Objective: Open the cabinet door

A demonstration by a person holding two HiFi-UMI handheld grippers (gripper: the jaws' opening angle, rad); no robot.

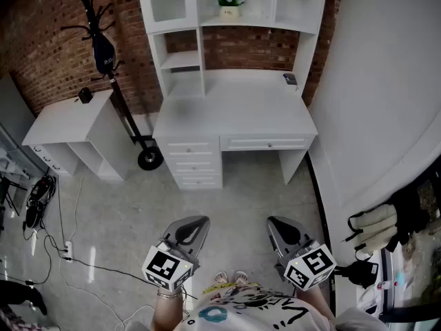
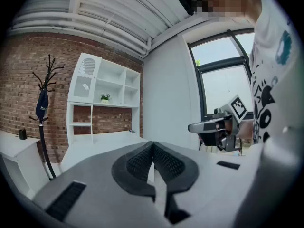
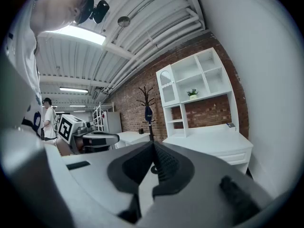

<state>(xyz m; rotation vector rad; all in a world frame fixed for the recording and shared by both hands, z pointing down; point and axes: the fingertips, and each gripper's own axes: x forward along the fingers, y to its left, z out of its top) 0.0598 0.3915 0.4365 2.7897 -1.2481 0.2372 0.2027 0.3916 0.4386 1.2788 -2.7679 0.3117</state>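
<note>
A white desk (image 1: 234, 116) with a shelf unit on top stands against the brick wall, a few steps ahead of me. The cabinet door (image 1: 167, 2) with an arched panel closes the unit's top-left compartment; it also shows as the cabinet door (image 2: 85, 77) in the left gripper view and the cabinet door (image 3: 166, 80) in the right gripper view. My left gripper (image 1: 195, 226) and right gripper (image 1: 279, 227) hang side by side over the floor, far short of the desk. The left gripper (image 2: 153, 146) and the right gripper (image 3: 153, 146) are both shut, with nothing between the pads.
A black coat rack (image 1: 96, 26) stands left of the desk, with a low white side table (image 1: 69, 119) beyond it. Cables and a power strip (image 1: 67, 251) lie on the floor at left. A potted plant (image 1: 229, 5) sits on a shelf. A white wall (image 1: 386, 81) runs along the right.
</note>
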